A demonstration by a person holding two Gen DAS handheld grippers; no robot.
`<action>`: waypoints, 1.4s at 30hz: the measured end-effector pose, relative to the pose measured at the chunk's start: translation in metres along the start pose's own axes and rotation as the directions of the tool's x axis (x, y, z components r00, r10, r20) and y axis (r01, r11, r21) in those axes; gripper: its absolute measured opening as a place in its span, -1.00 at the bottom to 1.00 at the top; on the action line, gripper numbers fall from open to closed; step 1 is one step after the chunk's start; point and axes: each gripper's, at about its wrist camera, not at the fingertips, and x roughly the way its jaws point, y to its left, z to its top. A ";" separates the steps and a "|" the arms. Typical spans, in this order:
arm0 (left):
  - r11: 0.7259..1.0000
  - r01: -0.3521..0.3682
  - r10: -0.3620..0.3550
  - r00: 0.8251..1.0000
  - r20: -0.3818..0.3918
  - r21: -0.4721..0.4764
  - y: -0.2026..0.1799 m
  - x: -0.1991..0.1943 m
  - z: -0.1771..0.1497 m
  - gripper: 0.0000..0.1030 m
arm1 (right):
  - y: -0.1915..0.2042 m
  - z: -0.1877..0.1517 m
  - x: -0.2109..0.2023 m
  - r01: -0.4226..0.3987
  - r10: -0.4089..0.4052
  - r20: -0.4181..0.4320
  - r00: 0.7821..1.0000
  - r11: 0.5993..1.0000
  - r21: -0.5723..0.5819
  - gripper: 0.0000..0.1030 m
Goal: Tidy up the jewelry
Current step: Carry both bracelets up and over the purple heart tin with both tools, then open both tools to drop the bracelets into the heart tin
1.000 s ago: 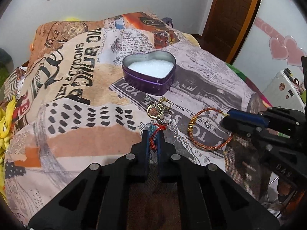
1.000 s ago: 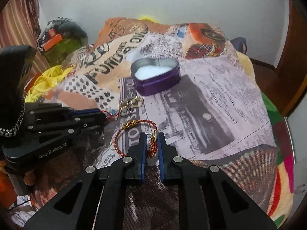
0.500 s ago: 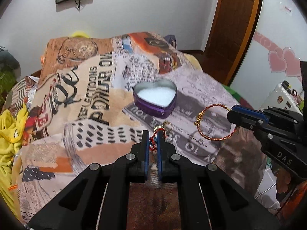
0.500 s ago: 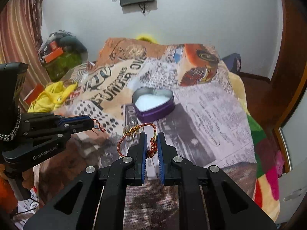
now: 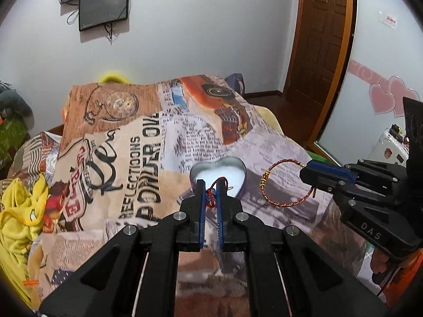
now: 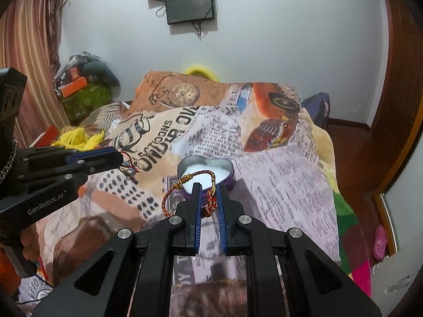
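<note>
My left gripper [image 5: 211, 183] is shut on a thin red thread bracelet [image 5: 211, 198] that hangs above the bed. Just beyond its tips stands a purple heart-shaped tin [image 5: 239, 162], open, with a white lining. My right gripper [image 6: 209, 186] is shut on a red-and-gold cord bangle [image 6: 168, 198], and its loop hangs out to the left in the air. In the left wrist view the right gripper [image 5: 306, 171] comes in from the right with the bangle [image 5: 284, 205] beside the tin. The right wrist view shows the left gripper [image 6: 120, 158] with the red thread [image 6: 130, 166], left of the tin [image 6: 185, 162].
A newspaper-print blanket [image 5: 127, 158] covers the bed. Yellow cloth [image 5: 18, 211] lies at its left edge. A pile of bags and boxes [image 6: 82, 89] stands by the curtain. Two screens [image 5: 103, 8] hang on the far wall, with a wooden door [image 5: 317, 52] to the right.
Both grippers have risen off the blanket with their pieces lifted clear. The tin has slid down the views to just past the fingertips. The small rings on the blanket are out of sight.
</note>
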 end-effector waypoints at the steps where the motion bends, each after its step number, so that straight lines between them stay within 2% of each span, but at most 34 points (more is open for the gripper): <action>1: 1.000 -0.002 0.002 1.000 0.004 0.000 0.001 0.001 0.002 -0.89 | -0.001 0.002 0.002 0.001 -0.001 0.004 1.000 1.000 -0.002 -0.81; 10: 1.000 -0.012 0.012 1.000 0.012 0.000 0.005 0.022 0.018 -0.89 | -0.010 0.015 0.020 0.015 -0.015 0.019 1.000 1.000 -0.007 -0.81; 21: 1.000 -0.007 0.006 0.999 -0.034 -0.007 0.010 0.060 0.026 -0.89 | -0.017 0.025 0.048 0.017 -0.017 0.005 1.000 0.999 -0.036 -0.81; 32: 1.000 0.018 -0.018 0.994 -0.112 -0.003 0.014 0.100 0.028 -0.89 | -0.016 0.029 0.083 -0.039 0.035 -0.061 0.998 0.997 -0.063 -0.81; 42: 0.999 0.044 -0.044 0.984 -0.170 -0.002 0.011 0.131 0.024 -0.89 | -0.020 0.025 0.110 -0.090 0.080 -0.154 0.985 0.994 -0.061 -0.81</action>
